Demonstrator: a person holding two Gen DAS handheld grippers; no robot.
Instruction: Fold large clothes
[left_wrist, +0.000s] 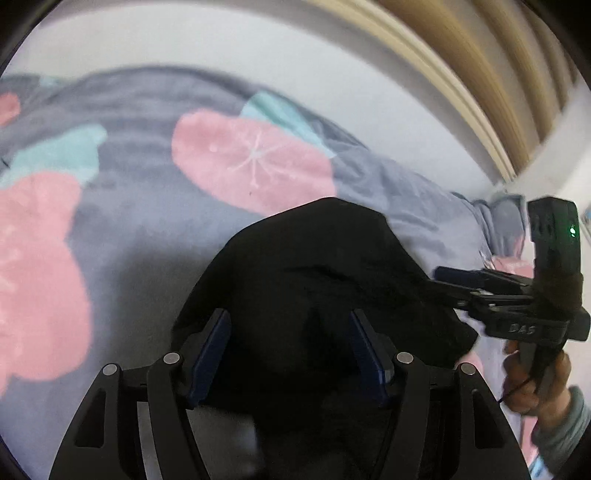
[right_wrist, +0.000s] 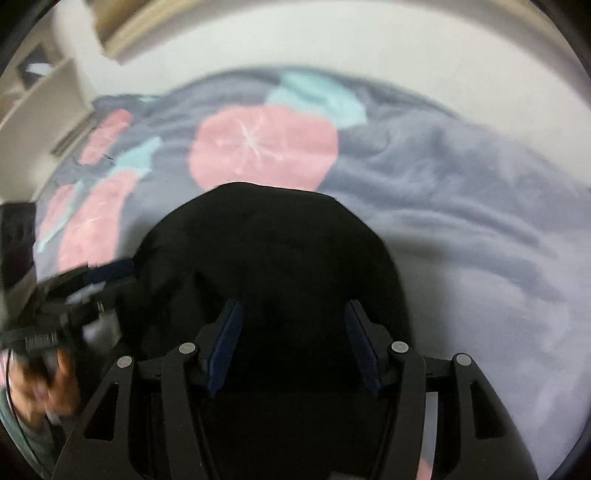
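A black garment (left_wrist: 314, 280) lies bunched on the flowered bedcover (left_wrist: 110, 177). Above it, left tool (left_wrist: 290, 354) and right tool (right_wrist: 291, 345) both gape, apparently gripping nothing.

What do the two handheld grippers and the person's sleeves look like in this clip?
Both the left gripper and the right gripper are matte black linkages with silver pivot pins and dark blue fingers. Seen from the left wrist, the right one carries white lettering, a black box with a green light and a thin cable. The sleeve is grey-green.
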